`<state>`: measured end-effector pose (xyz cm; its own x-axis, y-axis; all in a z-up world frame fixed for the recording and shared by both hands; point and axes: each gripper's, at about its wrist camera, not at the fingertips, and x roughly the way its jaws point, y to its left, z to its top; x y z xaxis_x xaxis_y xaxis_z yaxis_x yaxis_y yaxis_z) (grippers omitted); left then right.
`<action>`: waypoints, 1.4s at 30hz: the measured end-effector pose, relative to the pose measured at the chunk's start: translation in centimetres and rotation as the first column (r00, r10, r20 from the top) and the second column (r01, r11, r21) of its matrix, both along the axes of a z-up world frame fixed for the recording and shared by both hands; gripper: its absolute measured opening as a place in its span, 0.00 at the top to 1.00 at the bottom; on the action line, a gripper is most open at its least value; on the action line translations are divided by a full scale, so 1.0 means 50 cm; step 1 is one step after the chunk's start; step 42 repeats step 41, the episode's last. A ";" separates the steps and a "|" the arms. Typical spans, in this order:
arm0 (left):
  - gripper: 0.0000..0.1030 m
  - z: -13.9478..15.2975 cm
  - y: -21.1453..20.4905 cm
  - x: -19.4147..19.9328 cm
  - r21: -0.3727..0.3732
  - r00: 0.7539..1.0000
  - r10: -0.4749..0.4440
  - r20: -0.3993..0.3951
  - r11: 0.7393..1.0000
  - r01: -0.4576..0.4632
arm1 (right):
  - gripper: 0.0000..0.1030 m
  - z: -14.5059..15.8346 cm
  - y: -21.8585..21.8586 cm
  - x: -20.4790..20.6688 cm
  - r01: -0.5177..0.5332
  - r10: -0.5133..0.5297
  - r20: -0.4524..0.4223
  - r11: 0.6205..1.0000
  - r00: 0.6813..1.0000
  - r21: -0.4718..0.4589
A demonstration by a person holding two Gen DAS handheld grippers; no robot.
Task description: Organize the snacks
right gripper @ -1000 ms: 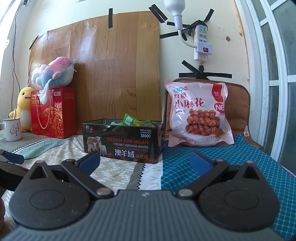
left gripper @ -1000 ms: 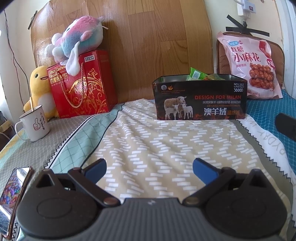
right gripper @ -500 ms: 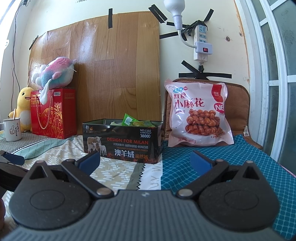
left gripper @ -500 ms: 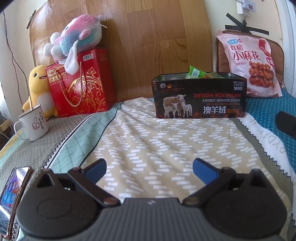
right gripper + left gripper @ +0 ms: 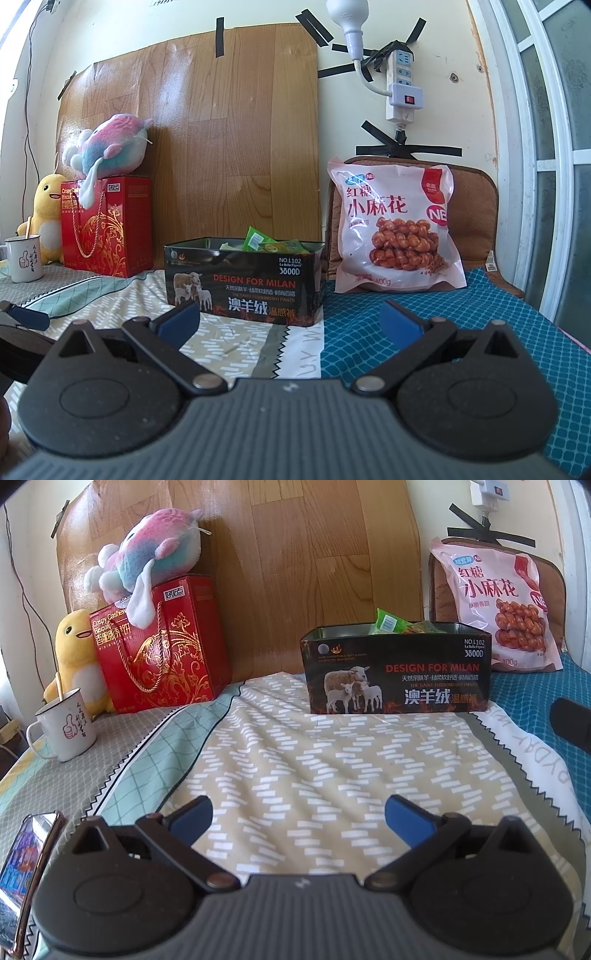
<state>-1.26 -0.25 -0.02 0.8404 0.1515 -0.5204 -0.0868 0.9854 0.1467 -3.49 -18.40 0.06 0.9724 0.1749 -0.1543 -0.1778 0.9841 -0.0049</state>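
Observation:
A black tin box (image 5: 397, 672) with sheep on its side stands on the bed; it also shows in the right wrist view (image 5: 245, 284). Green snack packets (image 5: 391, 622) stick out of its top, also seen in the right wrist view (image 5: 266, 243). A pink snack bag (image 5: 498, 609) leans on a brown cushion to the box's right, and shows in the right wrist view (image 5: 397, 225). My left gripper (image 5: 299, 818) is open and empty over the patterned sheet, well short of the box. My right gripper (image 5: 290, 319) is open and empty, just before the box.
A red biscuit gift box (image 5: 162, 646) with a pink plush (image 5: 147, 561) on top stands at the back left, beside a yellow duck toy (image 5: 74, 657) and a white mug (image 5: 64, 729). A phone (image 5: 26, 867) lies at the left edge. A window frame (image 5: 535, 147) is on the right.
The left wrist view has shifted slightly, with the tin box and red box a little nearer the left. The right gripper has not moved. Both stay open.

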 end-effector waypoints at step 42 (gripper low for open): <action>0.00 -0.002 -0.003 0.002 0.007 0.999 -0.032 -0.006 0.999 0.032 | 0.00 0.000 0.000 0.000 -0.002 0.002 0.000 1.000 1.000 -0.001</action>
